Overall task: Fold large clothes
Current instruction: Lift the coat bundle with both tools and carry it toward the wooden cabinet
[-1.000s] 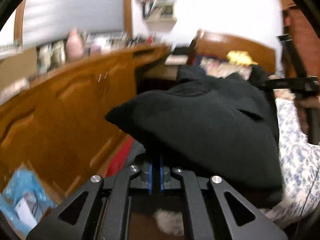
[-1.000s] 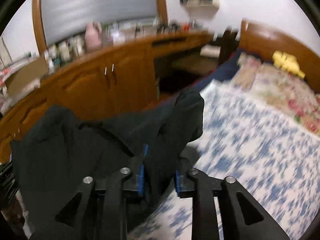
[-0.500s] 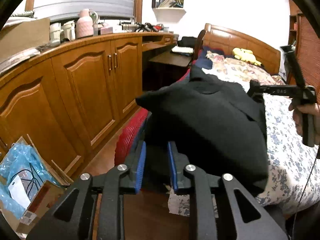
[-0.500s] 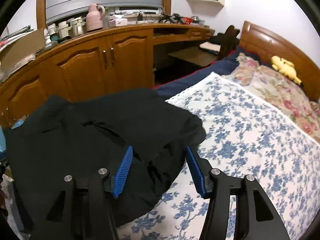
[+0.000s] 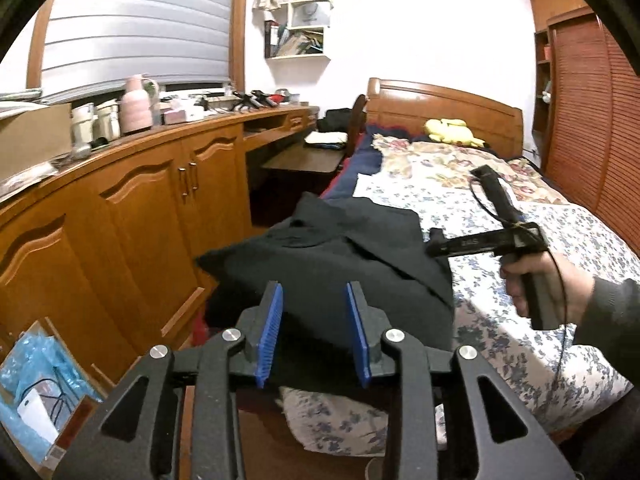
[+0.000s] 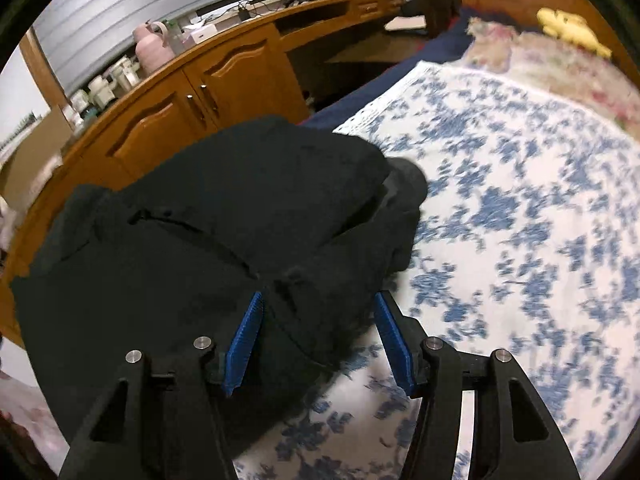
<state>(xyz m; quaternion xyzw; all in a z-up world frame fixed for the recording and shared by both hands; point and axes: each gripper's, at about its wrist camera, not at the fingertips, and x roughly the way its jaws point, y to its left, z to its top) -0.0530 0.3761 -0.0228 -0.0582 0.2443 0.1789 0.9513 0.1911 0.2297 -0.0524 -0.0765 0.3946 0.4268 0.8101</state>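
A large black garment point(image 5: 340, 264) lies in a folded heap on the near left corner of the bed point(image 5: 500, 340), which has a blue-flowered sheet; its front edge hangs over the side. My left gripper point(image 5: 314, 286) stands just short of the garment with its jaws opening, and the blue pads touch no cloth. My right gripper point(image 6: 318, 296) points down at the heap's right side point(image 6: 224, 216). Its jaws are closing with a fold of black cloth between them, but they do not pinch it. In the left wrist view a hand point(image 5: 532, 280) holds the right gripper point(image 5: 436, 246) at the garment's right edge.
Wooden cabinets point(image 5: 160, 208) with a cluttered top run along the left, close to the bed. A desk and chair point(image 5: 308, 160) stand by the headboard point(image 5: 440, 108). A yellow plush toy point(image 5: 452, 130) lies at the pillows. A cardboard box with blue plastic point(image 5: 36, 384) sits on the floor.
Both grippers have let go of the black garment, which has dropped from mid-air onto the bed corner. My left gripper drew back and opened. My right gripper sank onto the heap.
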